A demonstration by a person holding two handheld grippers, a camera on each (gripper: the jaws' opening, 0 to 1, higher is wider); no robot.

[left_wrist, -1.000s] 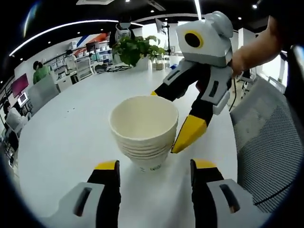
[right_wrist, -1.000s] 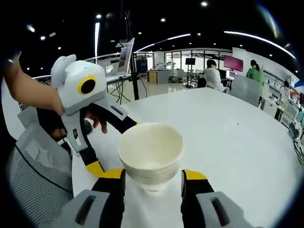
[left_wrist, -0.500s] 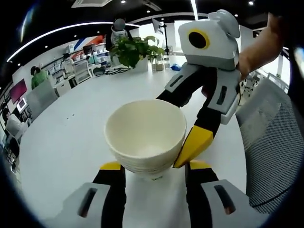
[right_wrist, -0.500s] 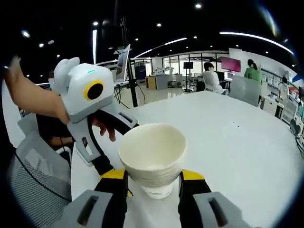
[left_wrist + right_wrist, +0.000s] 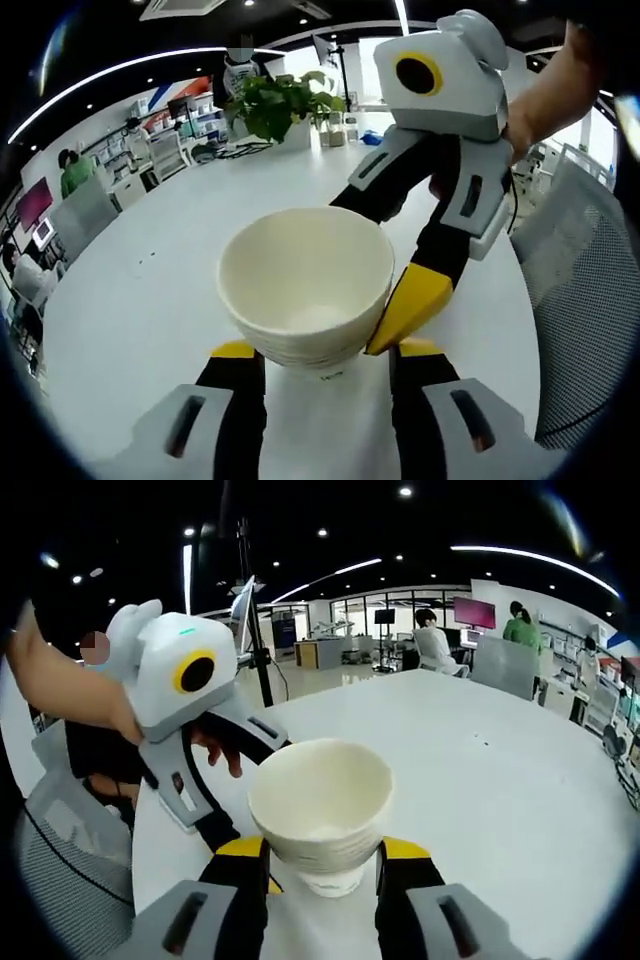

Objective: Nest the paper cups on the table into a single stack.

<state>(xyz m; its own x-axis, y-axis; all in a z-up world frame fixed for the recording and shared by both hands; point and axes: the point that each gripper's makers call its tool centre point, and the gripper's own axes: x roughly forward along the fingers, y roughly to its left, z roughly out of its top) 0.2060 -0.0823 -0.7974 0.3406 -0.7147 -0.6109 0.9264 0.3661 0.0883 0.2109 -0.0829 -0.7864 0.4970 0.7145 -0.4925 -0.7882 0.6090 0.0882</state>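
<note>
Item: cup stack (image 5: 305, 285) upright on white surface (image 5: 130, 300), a hand-held gripper at each side.

Hidden: stack base sits low between each view's own jaws, so contact of jaw tips with the lower cups cannot be told; nested rims show as ridges under the top cup, number unclear. Left hand-held gripper (image 5: 325, 352): jaws part-open, flanking the stack foot, grip uncertain. Right hand-held gripper (image 5: 320, 848): jaws part-open close beside the stack (image 5: 320, 798), grip likewise uncertain; in the left gripper view it slants down from upper right (image 5: 400, 305), yellow tip just beside the rim, held by a hand (image 5: 545, 95) cut off at the edge. Mesh chair (image 5: 590, 300) beside the surface; plant (image 5: 280, 105) at its far end.
</note>
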